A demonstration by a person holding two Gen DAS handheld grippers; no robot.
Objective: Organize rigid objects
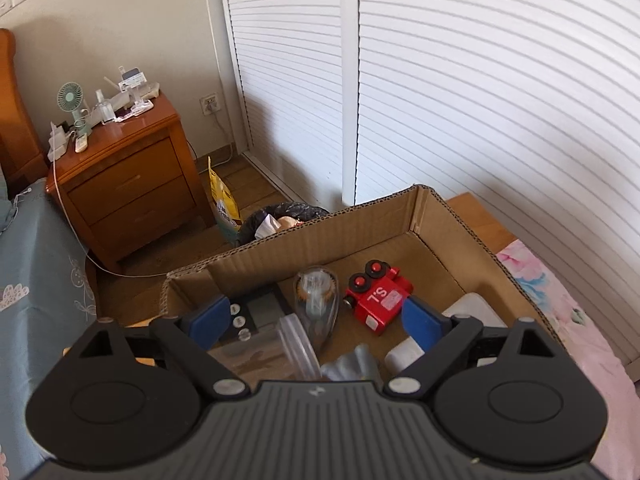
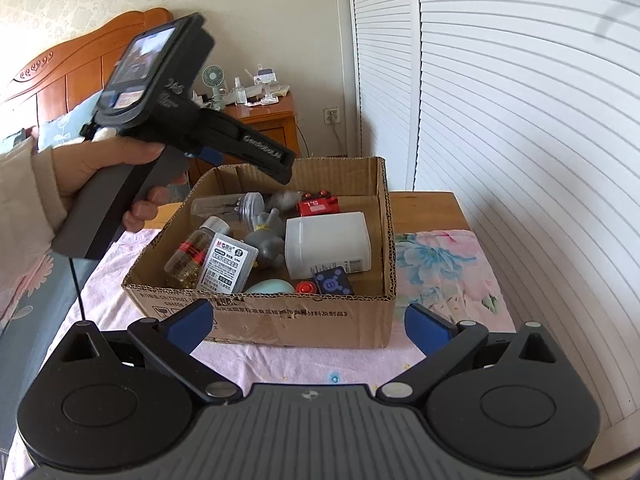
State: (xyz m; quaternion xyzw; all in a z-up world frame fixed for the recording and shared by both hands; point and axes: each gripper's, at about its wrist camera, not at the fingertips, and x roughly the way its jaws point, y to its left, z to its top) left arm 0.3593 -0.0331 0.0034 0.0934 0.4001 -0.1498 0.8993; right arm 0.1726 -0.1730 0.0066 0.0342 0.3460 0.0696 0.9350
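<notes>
The left gripper (image 1: 316, 320), jaws spread and empty, is held directly above the clear bottle (image 1: 316, 300) (long axis running away from it) inside the cardboard box (image 1: 460, 216), nearer than the released right gripper (image 2: 308, 324).

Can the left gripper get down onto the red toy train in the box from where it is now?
Probably yes: the left gripper hangs open over the cardboard box, nothing covers the red toy train, though a clear bottle lies close beside it.

We see the cardboard box (image 2: 280, 316) just ahead of our right gripper (image 2: 310, 326); our left gripper (image 1: 316, 320) hangs over its contents.
</notes>
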